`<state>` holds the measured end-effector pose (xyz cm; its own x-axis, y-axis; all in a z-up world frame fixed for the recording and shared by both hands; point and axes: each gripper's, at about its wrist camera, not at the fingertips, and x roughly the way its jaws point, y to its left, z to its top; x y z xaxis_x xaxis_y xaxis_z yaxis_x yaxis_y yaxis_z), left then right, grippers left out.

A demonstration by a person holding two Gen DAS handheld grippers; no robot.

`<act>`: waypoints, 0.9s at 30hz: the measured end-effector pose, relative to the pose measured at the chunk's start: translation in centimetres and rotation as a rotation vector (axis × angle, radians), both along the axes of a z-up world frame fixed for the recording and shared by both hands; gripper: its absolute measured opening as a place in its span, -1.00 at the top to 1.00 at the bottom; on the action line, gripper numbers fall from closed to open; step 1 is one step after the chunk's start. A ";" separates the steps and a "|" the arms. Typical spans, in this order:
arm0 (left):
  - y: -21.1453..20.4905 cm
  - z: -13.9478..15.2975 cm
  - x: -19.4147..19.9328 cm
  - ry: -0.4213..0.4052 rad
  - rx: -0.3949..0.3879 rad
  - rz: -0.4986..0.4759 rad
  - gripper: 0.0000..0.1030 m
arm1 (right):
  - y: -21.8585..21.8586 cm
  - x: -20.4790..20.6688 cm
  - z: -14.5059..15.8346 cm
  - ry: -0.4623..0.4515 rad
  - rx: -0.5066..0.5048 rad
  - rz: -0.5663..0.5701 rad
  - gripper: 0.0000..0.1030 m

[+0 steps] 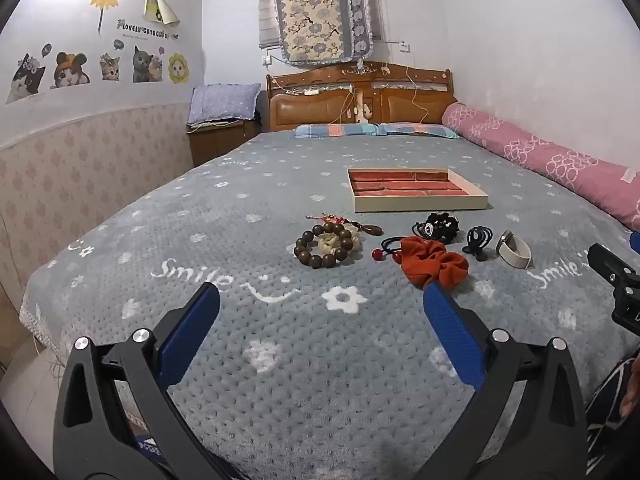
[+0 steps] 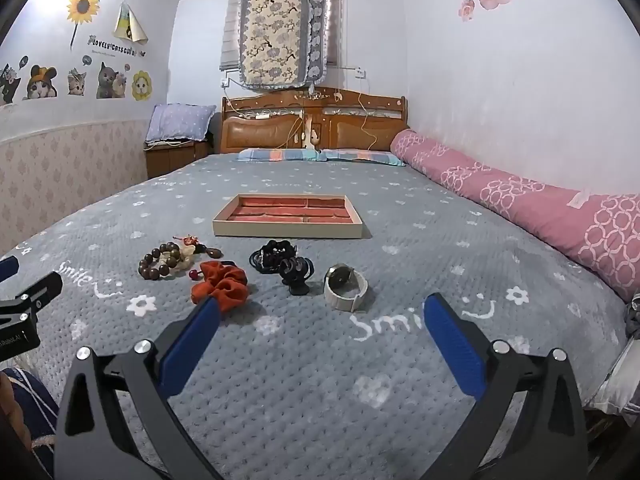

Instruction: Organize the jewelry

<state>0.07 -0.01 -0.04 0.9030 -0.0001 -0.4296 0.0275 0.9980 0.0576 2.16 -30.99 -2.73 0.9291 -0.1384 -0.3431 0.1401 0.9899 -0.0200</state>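
Observation:
A beige tray [image 1: 420,203] [image 2: 288,232] with red compartments lies on the bed, beyond the jewelry. In front of it lie a brown bead bracelet [image 1: 324,249] [image 2: 160,265], an orange scrunchie [image 1: 434,263] [image 2: 222,285], black hair ties [image 1: 438,226] [image 2: 272,258], a black hair claw [image 1: 478,242] [image 2: 296,276] and a watch with a beige band [image 1: 514,249] [image 2: 346,286]. My left gripper [image 1: 320,300] is open and empty, short of the items. My right gripper [image 2: 322,312] is open and empty, just short of the scrunchie and watch.
A grey blanket [image 1: 280,360] [image 2: 320,380] with "Smile" lettering covers the bed. A pink bolster [image 1: 560,160] [image 2: 540,200] lies along the right wall. A wooden headboard [image 1: 360,100] stands at the far end. The bed's left edge drops off beside a nightstand [image 1: 216,140].

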 end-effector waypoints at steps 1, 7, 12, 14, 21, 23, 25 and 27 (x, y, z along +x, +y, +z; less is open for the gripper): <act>0.0 0.1 -0.2 -0.028 -0.005 0.001 -0.91 | 0.0 0.0 0.0 -0.004 -0.004 0.000 -0.93; 0.1 0.2 -0.5 -0.032 -0.015 -0.003 -0.91 | -0.1 -0.2 0.3 -0.008 -0.007 -0.003 -0.93; -0.2 0.5 -0.2 -0.030 -0.005 -0.008 -0.91 | 0.0 -0.3 0.4 -0.022 -0.011 -0.002 -0.93; -0.1 0.5 -0.2 -0.031 -0.009 -0.008 -0.91 | -0.2 -0.1 0.5 -0.019 -0.011 -0.002 -0.93; 0.0 0.5 -0.2 -0.032 -0.012 -0.012 -0.91 | -0.1 -0.2 0.3 -0.023 -0.010 -0.003 -0.93; 0.0 0.5 -0.2 -0.035 -0.010 -0.012 -0.91 | -0.1 -0.1 0.3 -0.023 -0.012 -0.004 -0.93; 0.1 0.4 -0.2 -0.037 -0.010 -0.012 -0.91 | -0.1 -0.1 0.3 -0.024 -0.010 -0.003 -0.93; 0.0 0.4 -0.1 -0.034 -0.010 -0.013 -0.91 | -0.1 -0.2 0.3 -0.023 -0.012 -0.003 -0.93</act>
<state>0.00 -0.03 0.40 0.9169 -0.0162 -0.3988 0.0388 0.9981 0.0486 2.00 -31.06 -2.45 0.9364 -0.1450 -0.3197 0.1435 0.9892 -0.0283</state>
